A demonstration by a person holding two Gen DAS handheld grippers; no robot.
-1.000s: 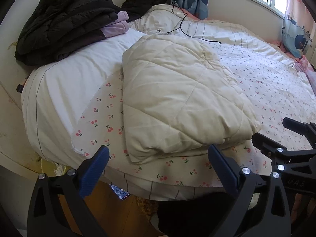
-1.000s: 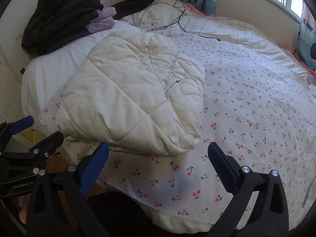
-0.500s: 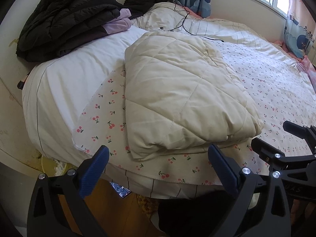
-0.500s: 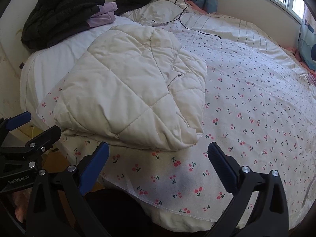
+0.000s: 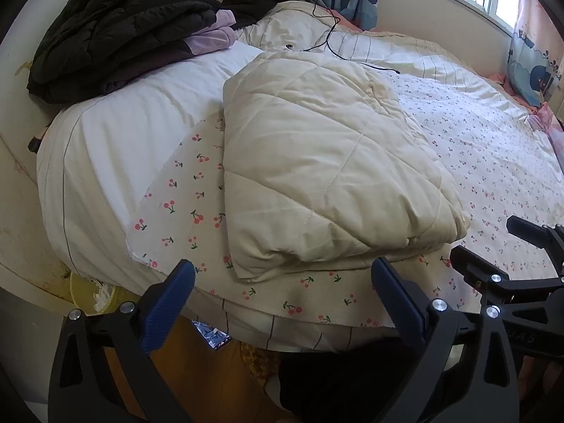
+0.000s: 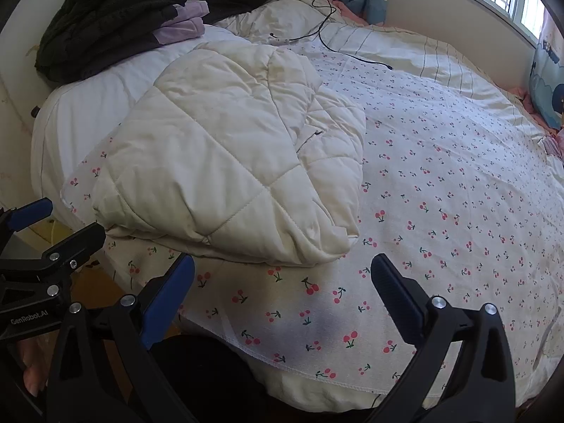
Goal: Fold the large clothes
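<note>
Garment: a cream quilted padded coat (image 5: pixel 328 162) lies folded into a thick bundle on the near-left part of the bed (image 6: pixel 458 183), on the cherry-print sheet (image 6: pixel 440 211); its near edge sits just inside the mattress edge
Left hand-held gripper (image 5: pixel 282 299): we see both blue fingers spread wide, holding nothing, hovering off the bed edge just short of the coat's near edge
Right hand-held gripper (image 6: pixel 282 292): likewise spread wide and empty, above the sheet by the coat's near-right corner
Step in hand: we judge the bundle nearly folded; what remains looks like one more fold or a tidy-up of the loose layers at the near edge
How to do it well: we would pinch all layers at each near corner, not the top layer alone; lift both corners level and together; carry them away from us and lay them flat so the padding does not spring open
Risk: the slippery fill may slide apart; the bundle could slip off the bed edge if we drag it toward us
Keep clear of: the dark jackets (image 5: pixel 116 24) piled at the far left and the black cable (image 6: pixel 328 35) beyond the coat
</note>
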